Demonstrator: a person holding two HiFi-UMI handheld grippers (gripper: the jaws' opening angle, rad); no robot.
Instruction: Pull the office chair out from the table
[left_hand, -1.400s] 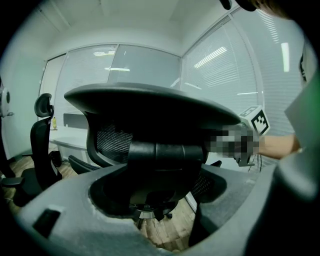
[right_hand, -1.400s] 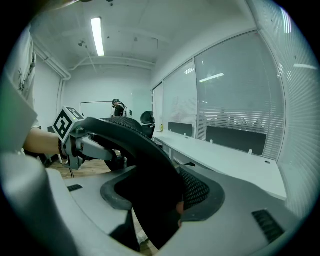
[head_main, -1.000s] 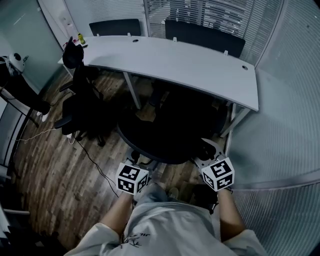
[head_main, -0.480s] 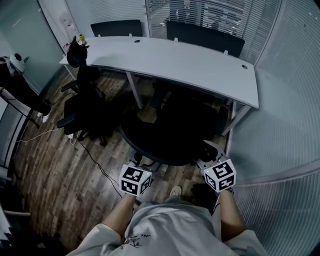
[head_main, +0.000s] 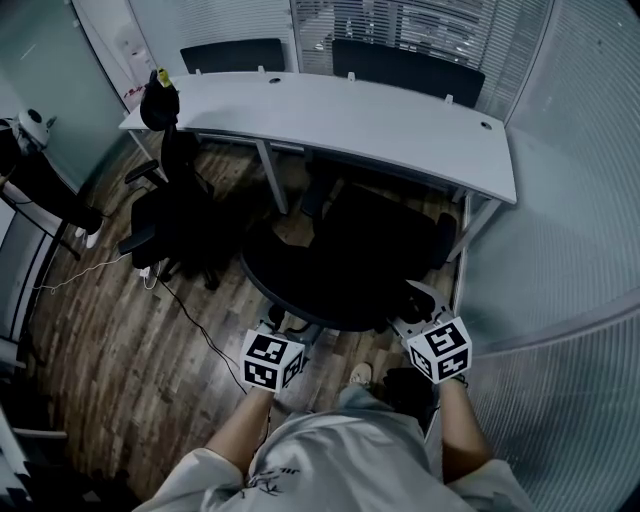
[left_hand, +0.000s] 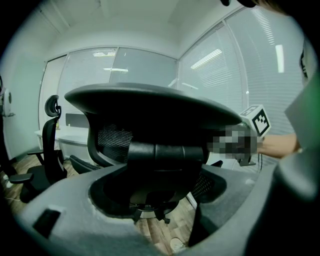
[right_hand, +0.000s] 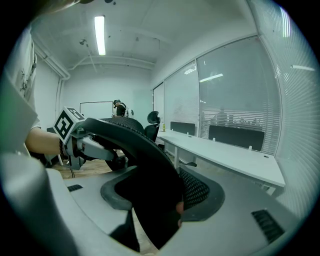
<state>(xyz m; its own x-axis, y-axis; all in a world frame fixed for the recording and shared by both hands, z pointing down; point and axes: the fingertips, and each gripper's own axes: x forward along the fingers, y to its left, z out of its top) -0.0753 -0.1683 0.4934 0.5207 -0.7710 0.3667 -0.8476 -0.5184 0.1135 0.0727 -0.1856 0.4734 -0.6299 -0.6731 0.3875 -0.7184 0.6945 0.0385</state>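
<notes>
The black mesh-backed office chair (head_main: 345, 262) is standing in the centre of the head view. Its far side is reaching just under the near edge of the long white curved surface (head_main: 350, 118), and its backrest is facing the bottom of the frame. To the right, a glass wall with blinds (head_main: 560, 250) is running close beside the chair and the surface's right end, leaving little room there. To the left, a second black office chair (head_main: 165, 210) is standing near the surface's left end, apart from the first. The brown wooden plank floor (head_main: 120, 350) is lying open toward the lower left, with a thin white cable (head_main: 185, 320) trailing across it.

The left gripper (head_main: 285, 328) is gripping the backrest's top rim at its lower-left end; its own view shows the rim lying between the jaws, which are closing on it. The right gripper (head_main: 415, 305) is clamping the same rim at its lower-right end, with the black edge running down between its jaws. The person's body is filling the bottom centre, just behind the backrest.
</notes>
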